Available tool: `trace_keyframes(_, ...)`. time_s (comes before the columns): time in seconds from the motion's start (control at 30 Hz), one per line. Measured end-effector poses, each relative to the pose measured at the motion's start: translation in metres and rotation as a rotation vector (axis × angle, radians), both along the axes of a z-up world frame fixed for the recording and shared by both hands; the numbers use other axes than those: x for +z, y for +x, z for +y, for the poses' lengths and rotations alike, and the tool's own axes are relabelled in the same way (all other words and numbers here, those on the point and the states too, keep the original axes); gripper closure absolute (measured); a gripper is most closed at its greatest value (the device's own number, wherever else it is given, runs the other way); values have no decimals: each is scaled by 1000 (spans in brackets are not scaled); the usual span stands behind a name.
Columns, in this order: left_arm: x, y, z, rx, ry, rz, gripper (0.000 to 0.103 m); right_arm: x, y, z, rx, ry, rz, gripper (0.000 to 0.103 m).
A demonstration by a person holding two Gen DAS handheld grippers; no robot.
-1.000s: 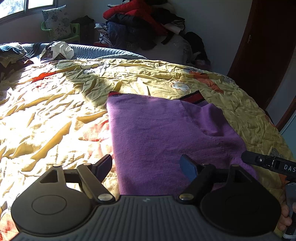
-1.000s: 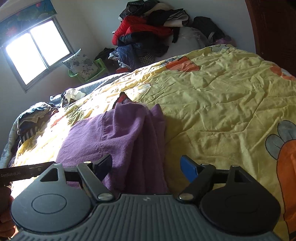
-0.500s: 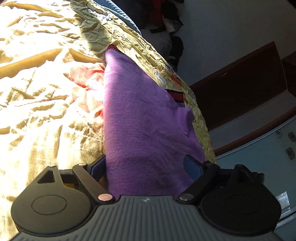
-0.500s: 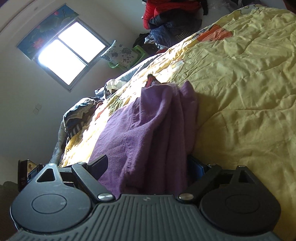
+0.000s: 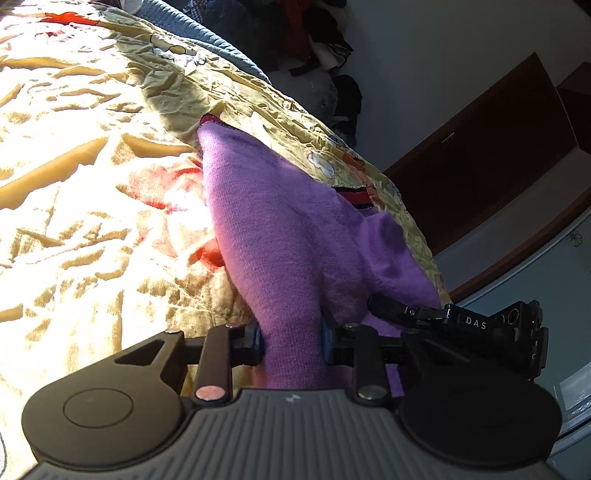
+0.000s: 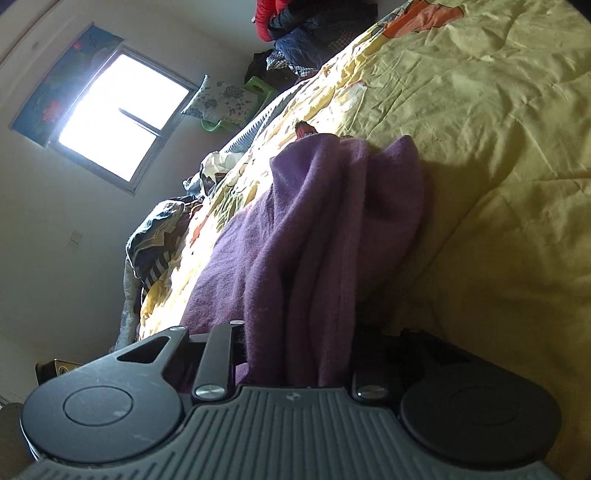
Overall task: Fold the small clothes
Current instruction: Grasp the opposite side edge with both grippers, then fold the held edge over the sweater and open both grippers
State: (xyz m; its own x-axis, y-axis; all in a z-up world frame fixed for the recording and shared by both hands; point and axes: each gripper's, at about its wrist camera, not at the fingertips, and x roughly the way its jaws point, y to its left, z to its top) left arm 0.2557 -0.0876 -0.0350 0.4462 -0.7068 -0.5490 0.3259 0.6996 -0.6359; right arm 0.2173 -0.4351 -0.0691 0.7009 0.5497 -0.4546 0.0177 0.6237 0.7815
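Both grippers have dropped toward the bed and rolled since 1 second ago, when their jaws stood spread and clear above the purple garment; now each one has cloth between its pads. Seen from the left wrist camera, the left gripper [image 5: 291, 341] has its 2 blue pads [image 5: 255, 341] closing on a bunched ridge of the purple garment [image 5: 280, 236], the knit squeezed into a narrow neck between them. From that pinch the cloth fans out and lies across the yellow quilt [image 5: 92, 166], which is wrinkled and bright with sunlight. A red and black striped trim [image 5: 352, 195] shows at the garment's far edge. To the right, the other gripper's black body enters the same view, resting against the purple cloth.

Seen from the right wrist camera, the right gripper [image 6: 295, 363] is also closing, with several thick folds of the garment [image 6: 325, 229] gathered between its fingers; the pads themselves are hidden by the cloth and shadow. The garment lies on the quilt [image 6: 480, 110] and reaches away toward a sunlit window [image 6: 118, 114]. A green chair with a floral cushion [image 6: 221, 101] stands under the window, and a heap of dark and red clothes [image 6: 314, 22] is piled beyond the bed.
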Motion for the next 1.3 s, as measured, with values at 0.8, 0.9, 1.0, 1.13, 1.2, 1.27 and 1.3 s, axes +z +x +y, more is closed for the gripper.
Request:
trace_keyframes(0.8,34,-64,75,30,333,-63,60,42,-104,75,6,-205,-12,31)
trace_keyframes(0.9,31,-75,68,59,421,-68,45,31,-116,84,23,-320,47,31)
trace_keyframes(1.0,33,-91,65,101,480,-77,37,41,-133,95,-64,-473,33,35)
trace_keyframes(1.13,48,-118,65,172,574,-123,26,74,-171,115,-125,-586,-61,31)
trace_keyframes(1.2,57,-137,61,182,632,-177,21,89,-190,126,-123,-608,-104,23)
trace_keyframes(1.27,65,-157,54,191,696,-239,17,102,-205,135,-100,-612,-113,19)
trace_keyframes(1.3,68,-167,51,195,724,-262,12,108,-210,141,-84,-620,-99,17)
